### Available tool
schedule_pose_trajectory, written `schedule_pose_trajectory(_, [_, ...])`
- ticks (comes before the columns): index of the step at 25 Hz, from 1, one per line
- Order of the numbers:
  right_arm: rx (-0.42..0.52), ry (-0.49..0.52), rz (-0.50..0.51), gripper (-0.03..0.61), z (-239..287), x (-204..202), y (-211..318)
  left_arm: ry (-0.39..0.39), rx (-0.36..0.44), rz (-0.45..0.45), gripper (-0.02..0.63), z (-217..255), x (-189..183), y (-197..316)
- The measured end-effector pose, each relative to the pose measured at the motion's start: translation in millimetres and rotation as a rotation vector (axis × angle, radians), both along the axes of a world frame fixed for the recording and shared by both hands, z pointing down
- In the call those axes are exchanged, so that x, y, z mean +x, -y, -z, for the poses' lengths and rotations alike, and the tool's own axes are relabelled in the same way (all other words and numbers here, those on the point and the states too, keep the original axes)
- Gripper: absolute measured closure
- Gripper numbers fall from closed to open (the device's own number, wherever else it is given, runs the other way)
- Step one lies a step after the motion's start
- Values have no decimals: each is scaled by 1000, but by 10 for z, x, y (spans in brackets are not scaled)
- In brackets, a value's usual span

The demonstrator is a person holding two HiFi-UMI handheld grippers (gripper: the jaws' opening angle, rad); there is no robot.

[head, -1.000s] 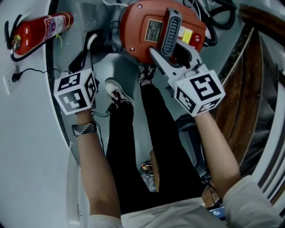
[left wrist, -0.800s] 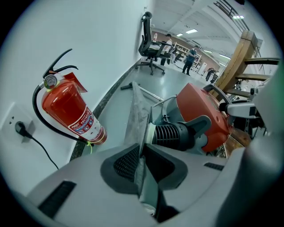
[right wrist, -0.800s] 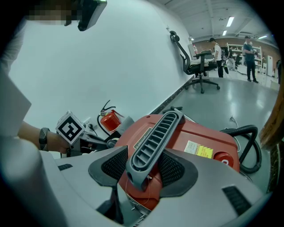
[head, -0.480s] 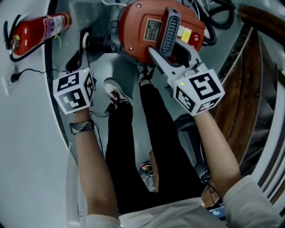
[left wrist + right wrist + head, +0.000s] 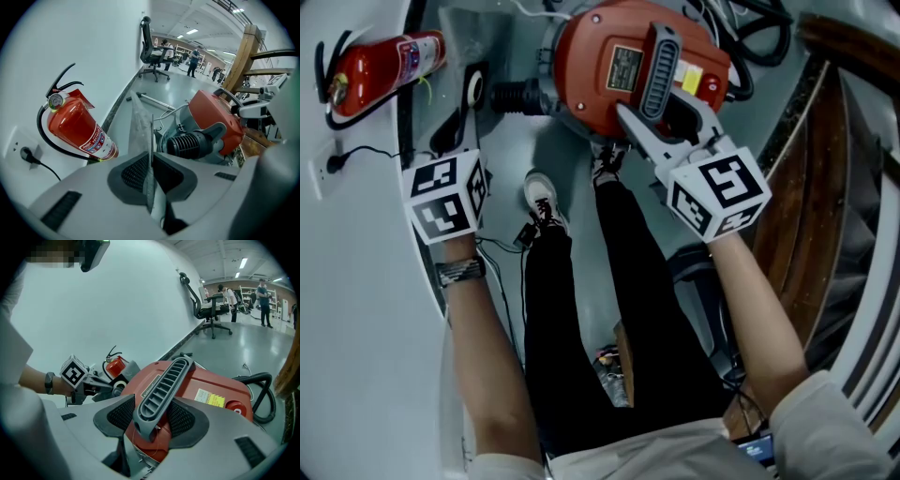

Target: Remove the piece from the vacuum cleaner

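Note:
The red vacuum cleaner (image 5: 609, 70) lies on the floor at the top of the head view. My right gripper (image 5: 664, 111) is shut on its grey ribbed handle (image 5: 161, 390), which sits between the pads. The flat dark nozzle piece (image 5: 467, 101) hangs left of the vacuum's black ribbed port (image 5: 517, 97), apart from it. My left gripper (image 5: 151, 171) is shut on this piece (image 5: 140, 124), seen edge-on as a thin grey plate between the pads. The left jaws have just been closing on it. The ribbed port (image 5: 190, 143) shows to the right.
A red fire extinguisher (image 5: 380, 66) lies by the white wall at the left, with a plugged wall socket (image 5: 328, 164) below it. A black hose (image 5: 759, 37) curls at the top right, beside dark wooden furniture (image 5: 825, 187). The person's legs and shoes stand below the vacuum.
My left gripper has moved left with the dark piece, which has come off the vacuum's black port. The right gripper keeps its hold on the handle.

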State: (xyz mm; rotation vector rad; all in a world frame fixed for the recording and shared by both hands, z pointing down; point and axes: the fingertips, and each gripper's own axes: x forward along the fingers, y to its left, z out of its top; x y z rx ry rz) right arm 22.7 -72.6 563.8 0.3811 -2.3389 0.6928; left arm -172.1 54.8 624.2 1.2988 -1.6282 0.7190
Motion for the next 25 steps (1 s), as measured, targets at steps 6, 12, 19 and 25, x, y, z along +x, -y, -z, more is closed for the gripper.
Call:
schedule_pose_trajectory(6, [20, 6, -9, 359, -3, -12, 40, 19, 13, -44, 583, 65, -25, -77])
schedule_pose_trajectory(12, [-6, 10, -3, 359, -16, -14, 42, 24, 18, -63, 583, 176, 12, -201])
schedule_pose_trajectory(19, [-48, -22, -31, 359, -23, 18, 62, 26, 41, -91, 583, 378, 76, -332])
schedule_pose_trajectory(25, [-102, -41, -76, 359, -8, 104, 33, 43, 62, -110, 583, 549, 38, -455])
